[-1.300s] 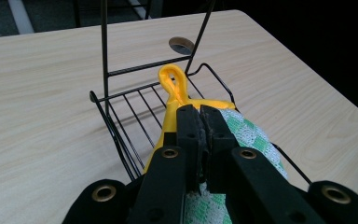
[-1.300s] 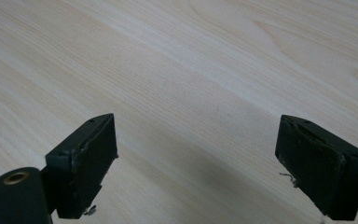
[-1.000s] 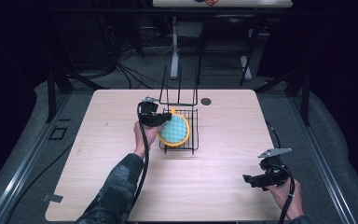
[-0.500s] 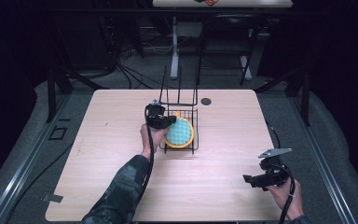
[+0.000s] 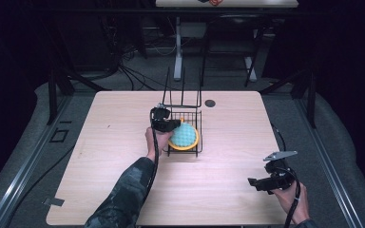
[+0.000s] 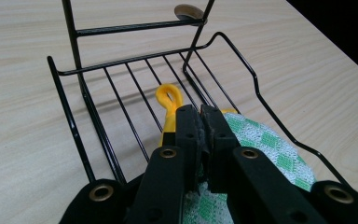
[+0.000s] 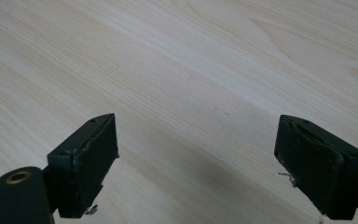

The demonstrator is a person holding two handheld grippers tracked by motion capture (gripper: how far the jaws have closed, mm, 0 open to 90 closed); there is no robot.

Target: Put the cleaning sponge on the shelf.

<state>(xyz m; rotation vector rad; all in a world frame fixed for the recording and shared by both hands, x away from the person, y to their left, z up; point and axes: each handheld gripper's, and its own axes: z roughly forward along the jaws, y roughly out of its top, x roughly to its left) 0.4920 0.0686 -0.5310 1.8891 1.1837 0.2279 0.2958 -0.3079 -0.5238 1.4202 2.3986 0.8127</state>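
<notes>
A: What is the left hand-held gripper point(image 5: 173, 124) doing?

B: It is reaching over the black wire rack point(image 5: 184, 127) near the middle of the pale wooden surface point(image 5: 123, 156). In the left gripper view its jaws are pressing almost together on the edge of a round pot holder point(image 6: 256, 140), green-and-white checked with a yellow rim.

A: And where is the pot holder lying?

B: It is sitting inside the rack's low tray, toward the near right part of it in the high view point(image 5: 184, 136). Its yellow loop point(image 6: 168, 99) is pointing away from the gripper, resting on the rack's wires.

A: Is the rack standing upright?

B: Yes, its tall wire back is rising at the far side. A small dark round disc point(image 5: 210, 103) is lying on the surface just beyond it, to the right.

A: What about the other hand?

B: The right hand-held gripper point(image 5: 259, 184) is hovering at the near right corner of the surface, well apart from the rack. In the right gripper view its jaws are standing wide apart, holding nothing, with bare wood grain between them point(image 7: 196, 154).

A: Is the person showing?

B: A camouflage-patterned sleeve point(image 5: 123, 194) is coming in from the bottom of the high view.
</notes>
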